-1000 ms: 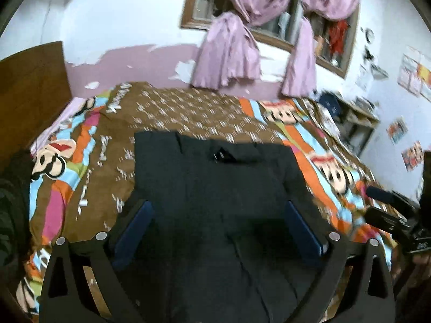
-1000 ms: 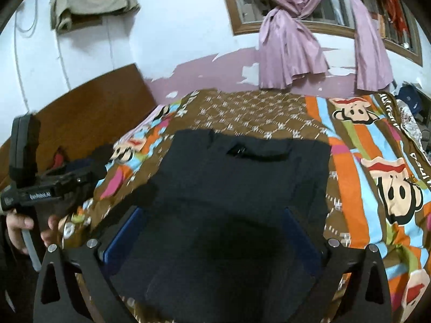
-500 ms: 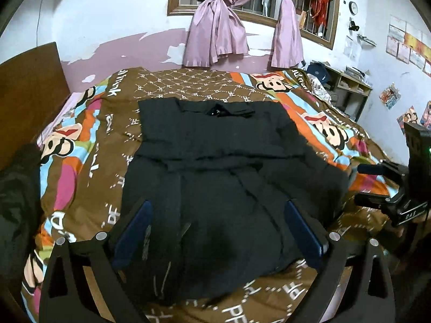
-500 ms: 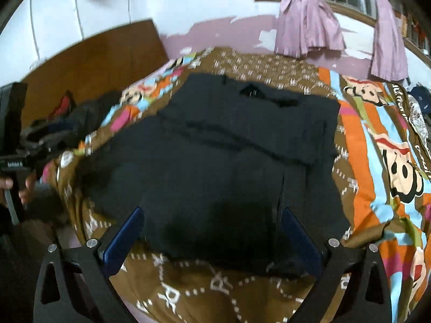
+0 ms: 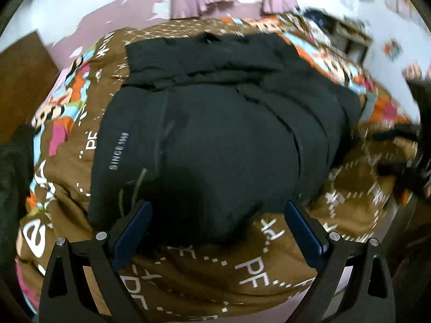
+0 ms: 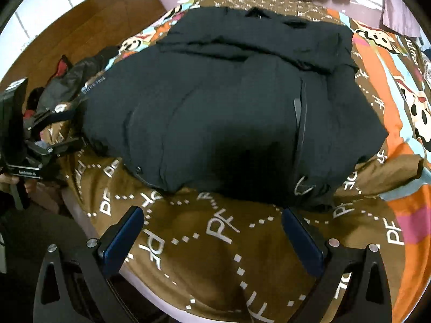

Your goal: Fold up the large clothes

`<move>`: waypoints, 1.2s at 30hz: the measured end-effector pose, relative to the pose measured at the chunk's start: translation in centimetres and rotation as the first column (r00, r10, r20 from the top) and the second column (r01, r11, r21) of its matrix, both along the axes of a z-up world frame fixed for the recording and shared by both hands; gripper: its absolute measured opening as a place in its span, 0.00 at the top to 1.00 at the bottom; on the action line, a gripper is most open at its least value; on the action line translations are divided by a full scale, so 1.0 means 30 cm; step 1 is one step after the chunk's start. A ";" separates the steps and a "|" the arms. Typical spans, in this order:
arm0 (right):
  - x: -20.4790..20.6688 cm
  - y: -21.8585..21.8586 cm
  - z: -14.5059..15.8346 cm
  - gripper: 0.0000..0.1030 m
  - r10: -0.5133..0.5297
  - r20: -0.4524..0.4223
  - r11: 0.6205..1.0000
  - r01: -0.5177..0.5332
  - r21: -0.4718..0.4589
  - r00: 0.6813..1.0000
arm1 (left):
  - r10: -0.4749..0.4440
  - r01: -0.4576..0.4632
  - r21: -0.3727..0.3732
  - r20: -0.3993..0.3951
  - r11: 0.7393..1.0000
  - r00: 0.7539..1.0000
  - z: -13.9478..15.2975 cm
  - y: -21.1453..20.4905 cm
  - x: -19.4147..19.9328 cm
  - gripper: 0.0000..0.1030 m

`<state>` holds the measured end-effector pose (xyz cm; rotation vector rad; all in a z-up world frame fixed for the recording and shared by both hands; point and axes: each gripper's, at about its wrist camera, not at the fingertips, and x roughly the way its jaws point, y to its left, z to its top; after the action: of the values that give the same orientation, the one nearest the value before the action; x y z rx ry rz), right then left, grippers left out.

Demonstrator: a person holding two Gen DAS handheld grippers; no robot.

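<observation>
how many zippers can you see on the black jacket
2. One zipper runs down the jacket's right side in the right wrist view; another runs down its left side in the left wrist view. Folds may hide more.

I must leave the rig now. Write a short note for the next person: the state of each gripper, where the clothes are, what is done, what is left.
Left gripper: open, empty, at the near hem of the black jacket.
Right gripper: open, empty, over the bedspread, just short of the hem.
Jacket: lies flat on the bed, collar at the far end, sleeves folded across the body.
Done: spreading, sleeves in.
Left: probably fold the hem up toward the collar, then smooth.
A dark pile of clothes waits by the headboard.
</observation>
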<state>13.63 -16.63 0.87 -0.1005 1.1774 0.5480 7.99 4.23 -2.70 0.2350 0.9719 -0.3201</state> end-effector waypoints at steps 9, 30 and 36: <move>0.027 0.048 -0.088 0.00 0.011 0.094 0.979 0.009 -0.204 0.995 | -0.093 0.074 0.290 0.051 0.954 0.994 -0.168 -0.058 -0.076 0.07; 0.043 0.054 -0.107 0.00 0.000 0.090 0.980 0.018 -0.199 0.996 | -0.188 0.059 0.513 0.203 0.856 0.961 -0.292 -0.079 -0.063 0.06; 0.046 0.052 -0.110 0.00 -0.005 0.093 0.982 0.022 -0.186 0.996 | -0.196 0.070 0.485 0.214 0.872 0.957 -0.274 -0.094 -0.046 0.32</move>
<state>15.02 -15.08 -2.43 -0.2758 1.1369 0.4153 6.62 1.41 -10.91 0.7793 0.7630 -0.1667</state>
